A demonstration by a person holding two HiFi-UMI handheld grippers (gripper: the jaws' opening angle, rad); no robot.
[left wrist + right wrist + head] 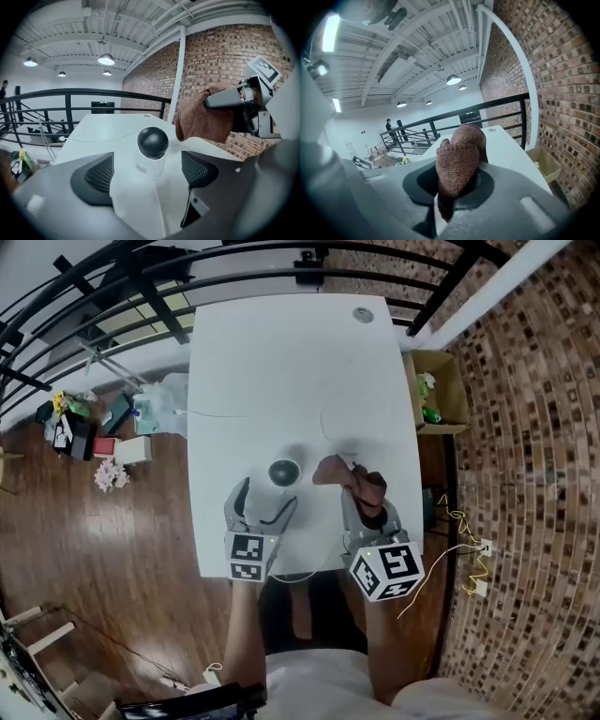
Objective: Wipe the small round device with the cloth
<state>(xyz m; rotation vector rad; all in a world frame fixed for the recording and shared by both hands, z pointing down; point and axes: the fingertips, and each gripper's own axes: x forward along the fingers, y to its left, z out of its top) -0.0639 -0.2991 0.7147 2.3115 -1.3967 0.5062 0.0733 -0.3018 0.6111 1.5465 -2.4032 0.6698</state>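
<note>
**Left claw wide open at the device, right claw clenched on the cloth**

My left gripper [147, 174] has its jaws spread wide with nothing held. The small round device [152, 143] stands upright on the table just ahead of the gap, and both pads are clear of it. My right gripper [452, 187] is clamped on the brown cloth [457, 164], which bunches up out of the jaws.

From the head view, the cloth sits just right of the device, a narrow strip of white table [281, 362] between them. Both claws work close to the near edge. The right one is also near the right edge, past which a cardboard box [441, 390] stands by the brick wall [525, 427]. Ahead, the tabletop runs bare toward the black railing [234, 277].

Only the left gripper view shows the cloth lifted off the table, beside the device's dark dome. The right gripper view does not show the device at all.
</note>
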